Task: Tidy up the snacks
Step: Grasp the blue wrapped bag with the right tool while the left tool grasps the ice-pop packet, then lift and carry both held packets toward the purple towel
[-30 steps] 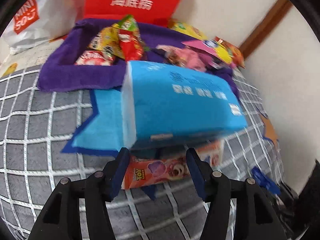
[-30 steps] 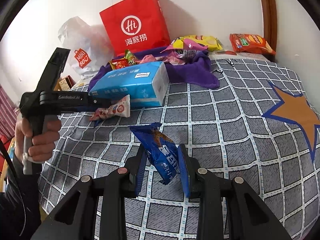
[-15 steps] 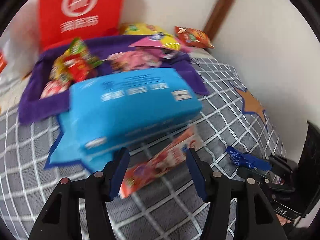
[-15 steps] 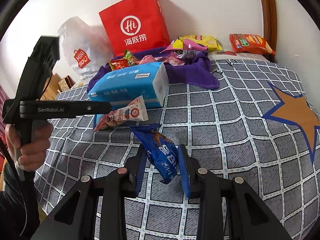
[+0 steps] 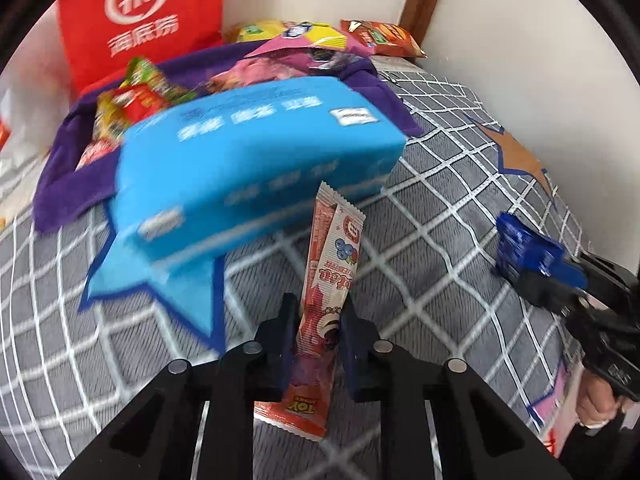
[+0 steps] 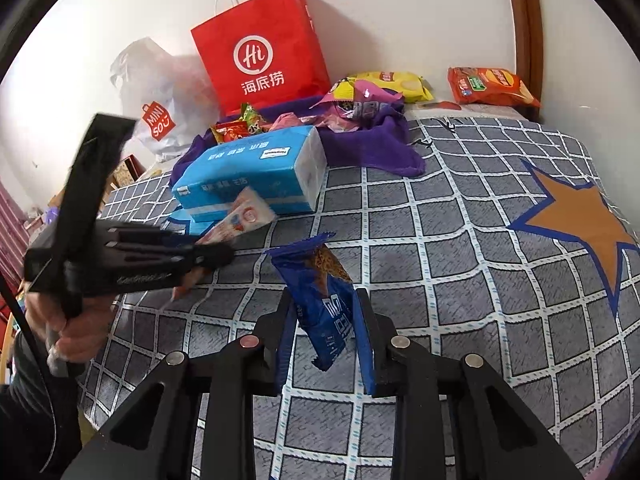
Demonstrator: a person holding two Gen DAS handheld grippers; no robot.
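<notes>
The left gripper (image 5: 319,332), jaws just closed, pinched the red snack packet (image 5: 328,292) ahead of the tissue pack (image 5: 256,168), while the right gripper (image 6: 324,328) clamped the blue snack packet (image 6: 328,300), both presumably lifted for sorting.

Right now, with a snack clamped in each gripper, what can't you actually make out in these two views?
- Left wrist view: print on the blue tissue pack is motion-blurred.
- Left wrist view: middle of the pink snack bar is hidden by the left gripper.
- Right wrist view: the blue snack packet in the right gripper is partly covered.
- Both views: snacks on the purple cloth overlap; labels too small.
</notes>
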